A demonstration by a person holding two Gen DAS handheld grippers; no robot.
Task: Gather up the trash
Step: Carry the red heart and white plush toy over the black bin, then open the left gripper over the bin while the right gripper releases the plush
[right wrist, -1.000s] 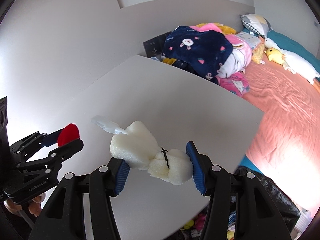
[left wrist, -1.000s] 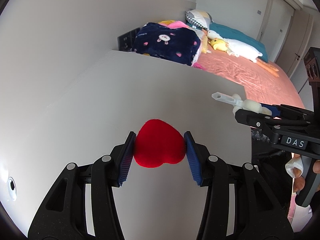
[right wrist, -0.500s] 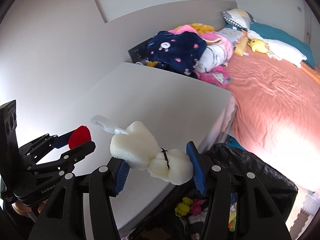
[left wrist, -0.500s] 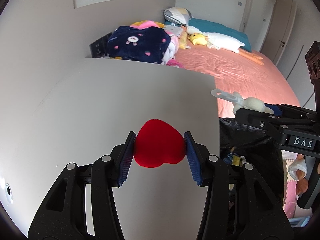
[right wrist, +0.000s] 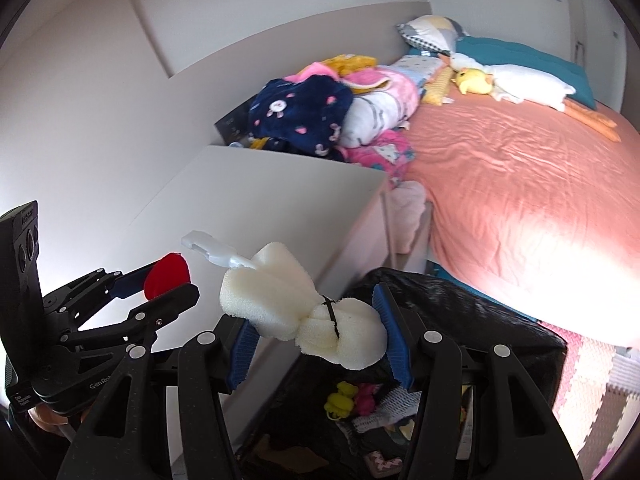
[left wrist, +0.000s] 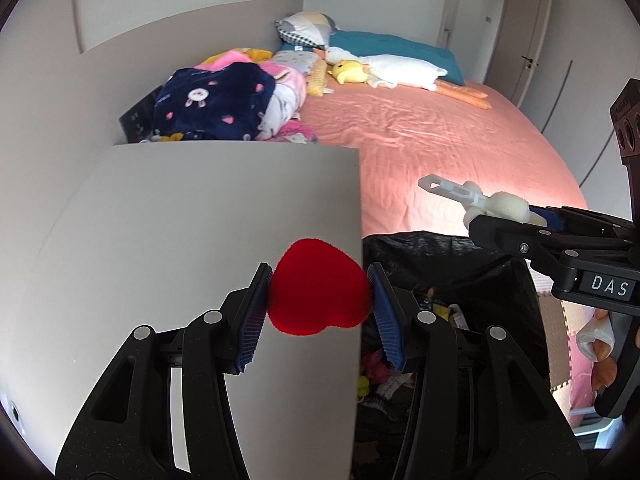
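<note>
Transport is the step in hand: left claw [left wrist: 320,300] clamps the red heart [left wrist: 318,288] at the surface [left wrist: 180,216] edge, right claw [right wrist: 316,336] clamps the white sponge [right wrist: 304,312] above the black bag [right wrist: 460,304], so release seems next.

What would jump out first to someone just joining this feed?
The bright red heart-shaped plush, pinched in the left claw over the edge of the white table. Next, the white sponge brush in the right claw, held above the open black trash bag with colourful bits inside. Behind them, the salmon-pink bed fills the background.
</note>
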